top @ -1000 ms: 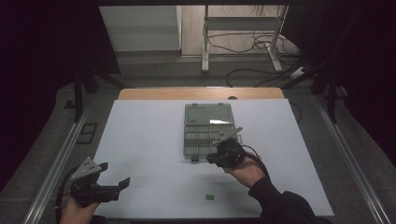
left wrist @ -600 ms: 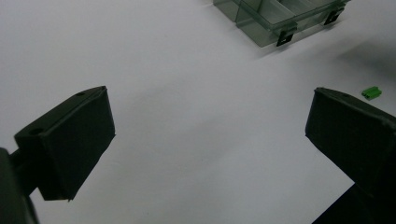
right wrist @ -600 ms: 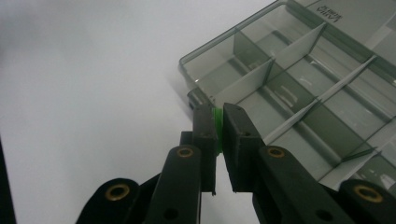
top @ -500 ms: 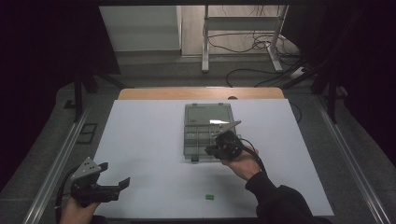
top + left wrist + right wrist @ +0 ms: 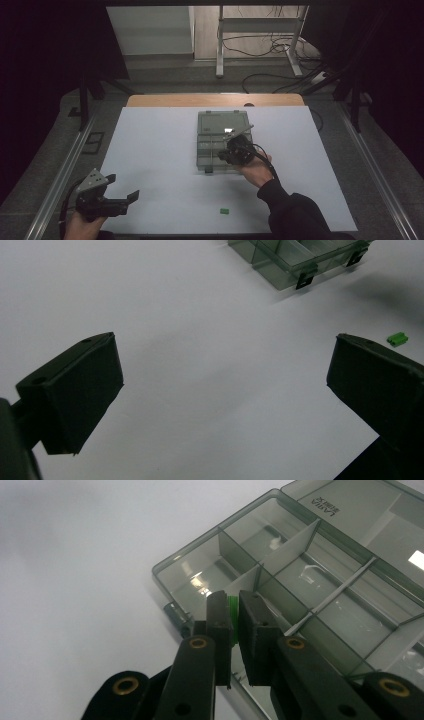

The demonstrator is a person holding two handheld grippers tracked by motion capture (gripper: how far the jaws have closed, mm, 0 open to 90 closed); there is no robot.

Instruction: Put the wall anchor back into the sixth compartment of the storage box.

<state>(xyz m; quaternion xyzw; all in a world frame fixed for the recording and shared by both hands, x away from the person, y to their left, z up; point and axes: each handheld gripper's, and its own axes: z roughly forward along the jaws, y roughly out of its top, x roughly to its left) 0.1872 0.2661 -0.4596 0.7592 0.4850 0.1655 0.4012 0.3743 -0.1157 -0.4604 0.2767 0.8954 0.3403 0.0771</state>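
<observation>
Moved farther over the compartment box [image 5: 320, 580], right gripper [image 5: 235, 607] clamps a green piece [image 5: 232, 615]; left gripper [image 5: 125, 197] stands open, near left; second green piece [image 5: 224, 211] lies apart.

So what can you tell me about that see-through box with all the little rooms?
The box looks like smoky clear plastic and lies flat on the white table with its lid open. Thin walls split it into compartments, and dark latches sit on its near edge. The compartments in view look empty. The right gripper hangs above it, pinching a small green piece.
</observation>
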